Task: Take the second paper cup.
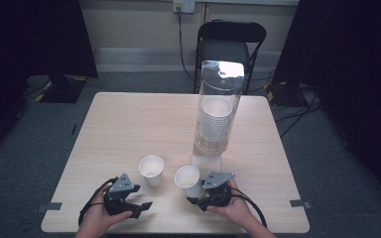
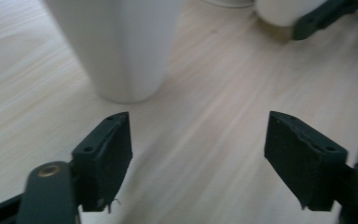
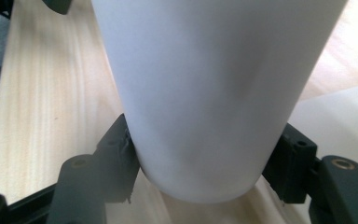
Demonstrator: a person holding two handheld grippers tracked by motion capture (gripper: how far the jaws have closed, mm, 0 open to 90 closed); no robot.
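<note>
Looking down from the high view, I've got a light wooden table [image 1: 129, 124] with a tall clear tube dispenser [image 1: 219, 104] standing right of centre, and it holds a stack of white paper cups [image 1: 216, 119] nested inside. Two loose cups sit near me, both upright and empty as far as I can see: the left cup [image 1: 151, 170] and the right cup [image 1: 188, 180]. My left gripper [image 1: 138, 207] rests on the near left of the table, jaws spread wide with nothing in them, just short of the left cup. My right gripper [image 1: 196, 197] is tucked right up against the right cup. A black folding chair [image 1: 229, 44] stands beyond the far edge.

Left gripper view: the two black jaws are far apart over bare wood, and the left cup [image 2: 121, 46] stands just beyond the left jaw, not touching. The other cup's base [image 2: 282, 11] and a dark jaw of the other gripper [image 2: 324, 16] peek in at the top right.

Right gripper view: the right cup [image 3: 209, 93] sits between the jaws, both pads pressed against its lower wall near the base.
</note>
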